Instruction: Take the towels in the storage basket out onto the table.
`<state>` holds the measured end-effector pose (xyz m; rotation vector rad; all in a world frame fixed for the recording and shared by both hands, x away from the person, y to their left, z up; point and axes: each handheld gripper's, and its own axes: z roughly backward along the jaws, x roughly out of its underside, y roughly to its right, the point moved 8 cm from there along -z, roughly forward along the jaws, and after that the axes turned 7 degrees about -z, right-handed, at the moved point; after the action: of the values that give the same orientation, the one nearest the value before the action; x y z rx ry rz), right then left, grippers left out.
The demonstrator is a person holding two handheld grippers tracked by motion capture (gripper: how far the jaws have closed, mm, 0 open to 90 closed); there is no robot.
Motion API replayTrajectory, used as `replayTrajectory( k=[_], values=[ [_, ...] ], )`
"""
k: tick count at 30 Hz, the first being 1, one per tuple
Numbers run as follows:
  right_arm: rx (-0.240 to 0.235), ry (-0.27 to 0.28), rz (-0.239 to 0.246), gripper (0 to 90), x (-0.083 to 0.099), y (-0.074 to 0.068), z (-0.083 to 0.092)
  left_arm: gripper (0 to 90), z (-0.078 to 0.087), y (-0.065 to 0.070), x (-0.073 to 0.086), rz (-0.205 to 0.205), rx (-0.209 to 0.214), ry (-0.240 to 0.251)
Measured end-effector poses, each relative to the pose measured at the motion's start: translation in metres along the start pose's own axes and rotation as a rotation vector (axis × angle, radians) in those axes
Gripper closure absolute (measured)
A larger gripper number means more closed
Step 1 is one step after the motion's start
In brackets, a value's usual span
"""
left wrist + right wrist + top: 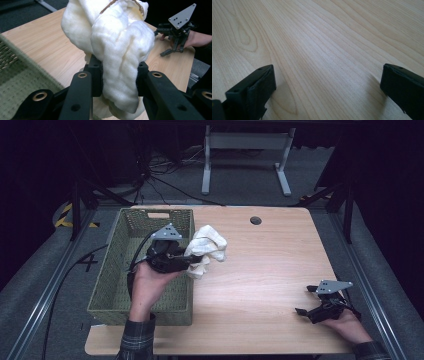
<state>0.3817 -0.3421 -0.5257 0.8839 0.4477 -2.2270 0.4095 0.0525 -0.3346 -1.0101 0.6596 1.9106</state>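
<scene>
Item: white cloth (206,251), bunched, lifted off the worktop (270,270). We find it clamped in our left gripper (192,260), held just right of the green woven basket (125,285) at the worktop's left. Our right gripper (307,310) rests at the near right corner, jaws wide apart with nothing between them. Status, as we judge it: pick-up done; carrying the cloth over the basket and releasing it remain.

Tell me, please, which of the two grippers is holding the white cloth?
The left gripper, beside the green basket: its jaws pinch the white cloth. The right gripper rests open on the table, nothing between its jaws.
</scene>
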Motion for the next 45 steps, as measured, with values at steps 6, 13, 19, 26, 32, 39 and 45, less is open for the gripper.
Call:
replayTrajectory(
  k=[6, 13, 19, 26, 32, 39, 45],
  values=[
    [0.0, 0.0, 0.0, 0.3, 0.0, 0.0, 0.0, 69.7, -0.018, 0.013, -0.009, -0.018, 0.029, -0.002],
    [0.0, -0.001, 0.0, 0.3, 0.0, 0.0, 0.0, 69.7, -0.037, 0.025, -0.016, -0.033, 0.062, 0.002],
    [0.0, -0.001, 0.0, 0.3, 0.0, 0.0, 0.0, 69.7, -0.058, 0.034, -0.017, -0.05, 0.081, -0.015],
    [0.0, -0.001, 0.0, 0.3, 0.0, 0.0, 0.0, 69.7, -0.084, 0.046, -0.016, -0.056, 0.095, -0.026],
    [0.0, -0.001, 0.0, 0.3, 0.0, 0.0, 0.0, 69.7, -0.11, 0.059, -0.011, -0.061, 0.115, -0.054],
    [-0.003, -0.001, 0.001, 0.3, 0.0, -0.001, 0.0, 69.7, -0.14, 0.073, -0.001, -0.072, 0.134, -0.074],
    [-0.004, 0.0, 0.002, 0.3, 0.0, -0.001, 0.0, 69.7, -0.163, 0.079, 0.012, -0.073, 0.137, -0.096]
  ],
)
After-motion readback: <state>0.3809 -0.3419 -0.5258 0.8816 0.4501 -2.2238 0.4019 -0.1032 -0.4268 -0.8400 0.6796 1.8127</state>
